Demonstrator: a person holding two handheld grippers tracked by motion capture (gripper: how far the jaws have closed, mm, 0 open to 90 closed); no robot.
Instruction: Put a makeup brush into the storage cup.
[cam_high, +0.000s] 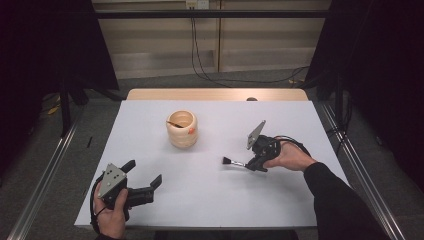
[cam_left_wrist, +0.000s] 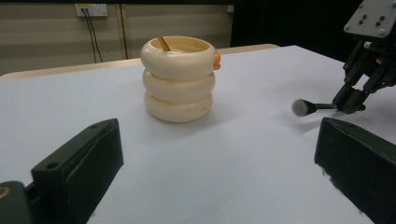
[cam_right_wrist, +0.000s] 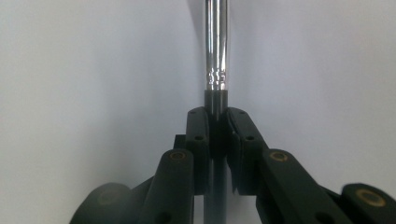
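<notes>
The right claw (cam_high: 248, 164) is clenching the dark handle of a small brush (cam_high: 233, 161), its jaws pressing in from both sides just behind the shiny metal sleeve, as the right gripper view is showing. The brush is sitting low over the white table (cam_high: 210, 200), right of centre, with its dark tuft pointing left towards the cream ringed pot (cam_high: 182, 129), which is standing well apart near the middle and already holding a thin stick. Judging from that, the brush is probably heading for the pot, so the claw should be keeping its squeeze firm, lifting clear of the table, then tipping the brush before lowering it inside the rim. The left claw (cam_high: 145, 183) is lying released, jaws wide apart, near the table's front left edge.
</notes>
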